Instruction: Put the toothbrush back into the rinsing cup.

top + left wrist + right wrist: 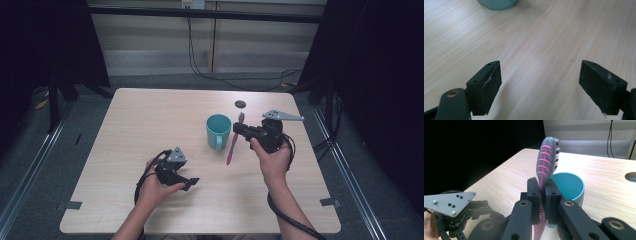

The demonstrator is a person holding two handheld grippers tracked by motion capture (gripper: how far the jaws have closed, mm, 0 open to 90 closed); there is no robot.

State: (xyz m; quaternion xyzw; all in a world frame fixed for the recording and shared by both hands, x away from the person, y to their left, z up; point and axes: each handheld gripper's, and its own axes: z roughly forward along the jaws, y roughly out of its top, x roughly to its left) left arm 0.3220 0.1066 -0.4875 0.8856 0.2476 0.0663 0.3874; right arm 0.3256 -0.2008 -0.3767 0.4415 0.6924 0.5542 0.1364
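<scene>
The right tongs [541, 202] are clamped on the slim pink-and-grey toothbrush [546, 162], its long plastic handle running through the jaws with the bristled head rising just beside the teal cup [571, 186]. The cup's round open mouth lies directly beyond the right tongs, nearer that hand. The left tongs [540, 86] stand apart over pale woodgrain surface [536, 37].

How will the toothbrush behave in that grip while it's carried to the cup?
Probably stiff: the toothbrush stands straight above the right gripper. Likely light, given its thin handle. It may pivot, since the jaws clamp only a narrow neck and most of the handle hangs below, beside the cup.
</scene>
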